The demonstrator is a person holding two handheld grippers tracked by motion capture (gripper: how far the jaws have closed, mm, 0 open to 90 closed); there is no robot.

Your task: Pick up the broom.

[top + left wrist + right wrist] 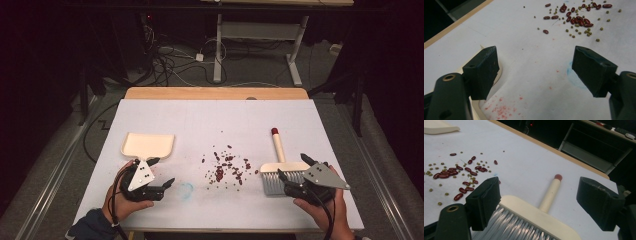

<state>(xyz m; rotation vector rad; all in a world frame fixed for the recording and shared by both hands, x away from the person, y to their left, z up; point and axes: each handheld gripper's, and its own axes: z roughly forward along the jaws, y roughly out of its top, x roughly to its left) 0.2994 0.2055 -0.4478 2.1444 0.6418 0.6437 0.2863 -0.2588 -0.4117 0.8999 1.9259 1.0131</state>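
A cream dustpan lies on the white table top, left of a scatter of red beans and small green peas. A cream brush with grey bristles and a red-tipped handle lies to the right of the scatter. My left gripper hovers open just below the dustpan. In the left gripper view the jaws stand wide with nothing between them, and the dustpan's edge sits behind the left jaw. My right gripper is open over the brush head, apart from it.
The white table has a wooden strip along its far edge. A faint blue ring and pink stains mark the top near my left gripper. Beyond the table are desk legs and cables on the floor.
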